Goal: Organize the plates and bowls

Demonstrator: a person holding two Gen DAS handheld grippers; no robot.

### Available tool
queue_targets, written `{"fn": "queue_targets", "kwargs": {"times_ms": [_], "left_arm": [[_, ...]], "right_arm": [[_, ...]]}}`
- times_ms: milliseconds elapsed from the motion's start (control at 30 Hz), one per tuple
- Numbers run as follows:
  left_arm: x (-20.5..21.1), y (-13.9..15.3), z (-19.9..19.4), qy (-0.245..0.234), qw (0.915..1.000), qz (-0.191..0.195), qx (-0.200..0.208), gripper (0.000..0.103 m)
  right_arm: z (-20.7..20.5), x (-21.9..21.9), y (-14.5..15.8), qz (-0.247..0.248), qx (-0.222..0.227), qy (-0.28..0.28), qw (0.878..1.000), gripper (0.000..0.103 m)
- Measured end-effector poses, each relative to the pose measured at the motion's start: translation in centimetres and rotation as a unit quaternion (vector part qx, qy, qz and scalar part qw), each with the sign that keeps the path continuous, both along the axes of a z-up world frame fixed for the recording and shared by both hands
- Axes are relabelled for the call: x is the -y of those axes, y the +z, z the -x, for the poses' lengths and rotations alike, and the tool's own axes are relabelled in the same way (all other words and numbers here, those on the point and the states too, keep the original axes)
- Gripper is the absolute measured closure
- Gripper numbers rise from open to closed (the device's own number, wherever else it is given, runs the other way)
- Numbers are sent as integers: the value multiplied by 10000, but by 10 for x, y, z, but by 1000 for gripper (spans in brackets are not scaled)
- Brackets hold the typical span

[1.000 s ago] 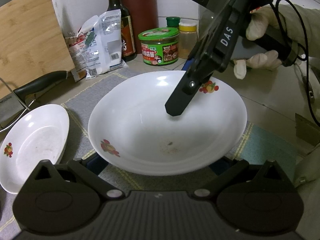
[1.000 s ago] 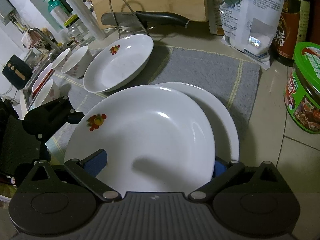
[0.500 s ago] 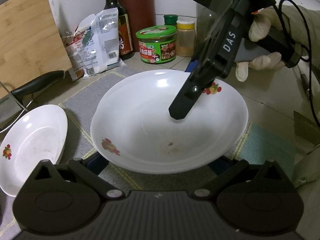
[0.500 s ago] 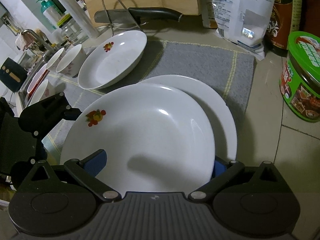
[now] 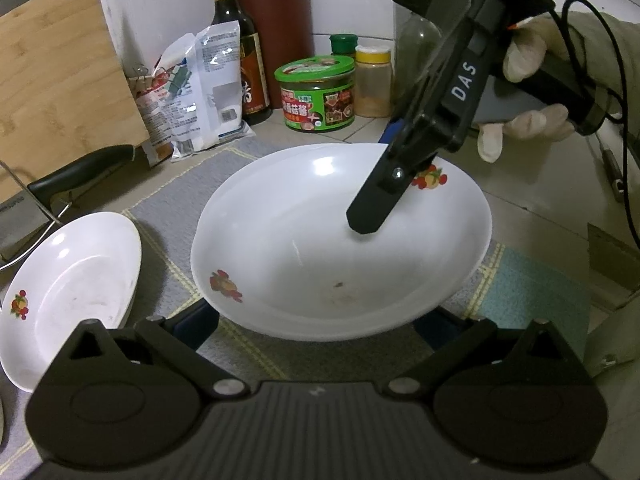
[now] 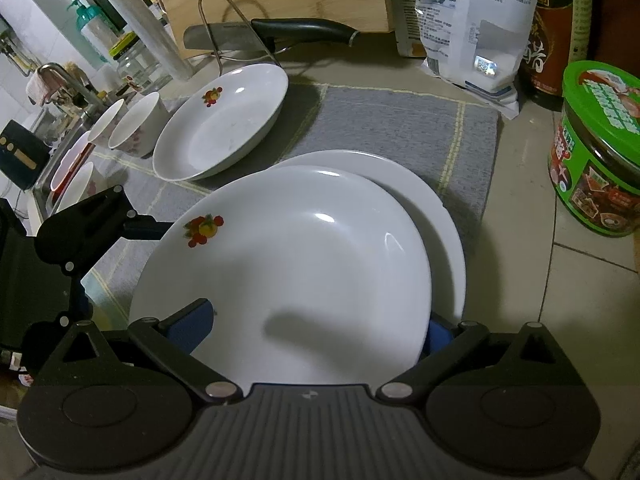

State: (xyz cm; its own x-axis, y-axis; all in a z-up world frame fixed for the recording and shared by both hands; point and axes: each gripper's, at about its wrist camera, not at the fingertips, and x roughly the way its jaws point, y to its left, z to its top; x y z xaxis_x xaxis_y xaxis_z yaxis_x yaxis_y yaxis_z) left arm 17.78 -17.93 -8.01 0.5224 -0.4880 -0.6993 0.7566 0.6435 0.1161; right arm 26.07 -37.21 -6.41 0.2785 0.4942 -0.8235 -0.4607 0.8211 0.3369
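Compared with a second ago, both views are sitting a little higher and farther back: the green tin and the bottles behind it are showing lower in the left wrist view, and more of the grey mat is appearing beyond the plates in the right wrist view. The hold itself is looking unchanged.

The right gripper is reaching in over the rim of the large plate, one blue pad lying inside the dish and the other down at the outer side; it seems to be pinching the plate's rim, though the contact is half hidden. That plate is resting tilted on top of a second white plate, which is lying on the mat near the mat's right edge. The left gripper is waiting at the opposite rim of the large plate, its fingers spread wide apart on either side and gripping nothing. A gloved hand is holding the right gripper's handle. A smaller plate is sitting toward the mat's far left corner, with small bowls just beyond it. A cutting board and a knife are standing behind the mat.
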Motion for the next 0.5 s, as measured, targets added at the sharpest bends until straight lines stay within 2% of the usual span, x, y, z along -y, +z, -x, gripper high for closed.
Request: {"fn": "queue_targets", "kwargs": {"times_ms": [500], "left_arm": [[-1,-1,0,43,10000,-8,40,1]], "right_arm": [[10,1,7,102,69,-151,9998,0]]}}
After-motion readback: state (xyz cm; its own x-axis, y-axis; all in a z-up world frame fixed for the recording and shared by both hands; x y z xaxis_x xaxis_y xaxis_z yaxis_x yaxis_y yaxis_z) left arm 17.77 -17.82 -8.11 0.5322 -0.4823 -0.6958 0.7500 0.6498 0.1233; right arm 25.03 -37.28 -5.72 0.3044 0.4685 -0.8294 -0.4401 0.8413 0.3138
